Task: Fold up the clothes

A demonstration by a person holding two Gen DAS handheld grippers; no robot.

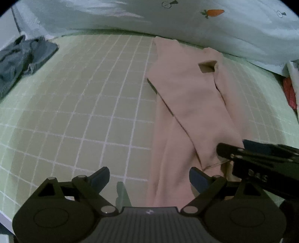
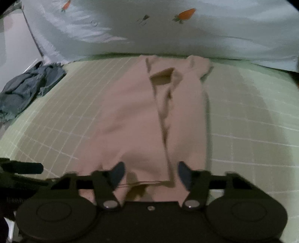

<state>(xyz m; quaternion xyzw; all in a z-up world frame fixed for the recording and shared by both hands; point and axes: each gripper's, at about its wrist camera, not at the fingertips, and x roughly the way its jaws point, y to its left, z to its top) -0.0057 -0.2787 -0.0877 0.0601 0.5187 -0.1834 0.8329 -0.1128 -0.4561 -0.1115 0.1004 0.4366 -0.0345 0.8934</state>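
A home bedroom: green checked bedsheet point(image 1: 84, 112) beneath a carrot-print quilt point(image 1: 205, 24), with clothes lying about.

A pale green bedsheet point(image 1: 78, 104) with a white grid pattern covers the bed under dim, even light. From 10 to 2 o'clock in both wrist views, a light blue-green quilt point(image 1: 233, 30) printed with orange carrots point(image 1: 214, 12) is bunched along the far edge. At 9 o'clock, a plain pale wall point(image 2: 16, 44) shows beyond the bed.
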